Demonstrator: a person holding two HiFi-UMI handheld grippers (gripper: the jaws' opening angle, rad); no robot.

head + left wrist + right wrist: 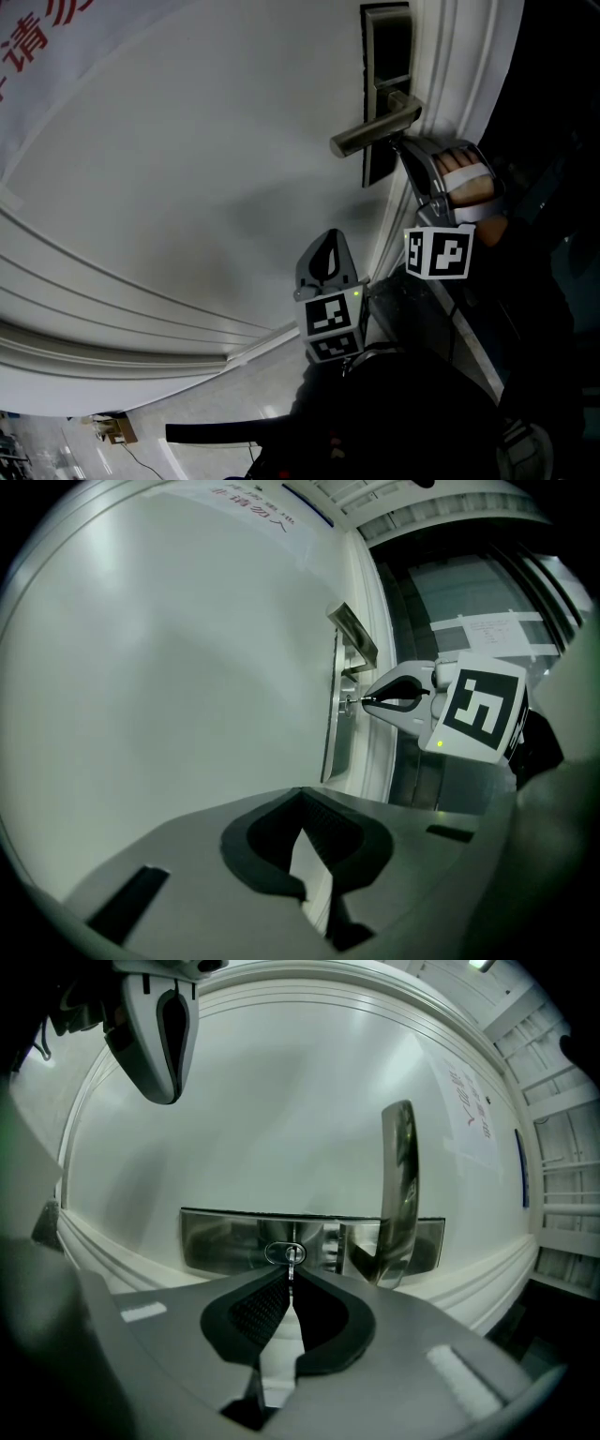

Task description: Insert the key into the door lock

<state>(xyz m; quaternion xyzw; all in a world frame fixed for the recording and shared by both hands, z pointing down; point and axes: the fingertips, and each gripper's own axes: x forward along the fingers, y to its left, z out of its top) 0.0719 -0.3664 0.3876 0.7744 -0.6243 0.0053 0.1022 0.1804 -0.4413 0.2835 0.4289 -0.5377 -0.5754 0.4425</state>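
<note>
Key (292, 1264): long axis in line with the jaws, tip at the keyhole (283, 1253).
Right gripper (292, 1279): jaws clamped on the key.
Left gripper (302, 797): jaws together, empty.
Writing: red characters (37, 37), cut off.

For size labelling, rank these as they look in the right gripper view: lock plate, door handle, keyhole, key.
1. lock plate
2. door handle
3. keyhole and key: both tiny, too alike to rank.

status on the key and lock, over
Right claw shut on key, tip at the lock keyhole, depth unclear. Left claw shut, empty, held back from door. Lever handle off to one side, not blocking.
</note>
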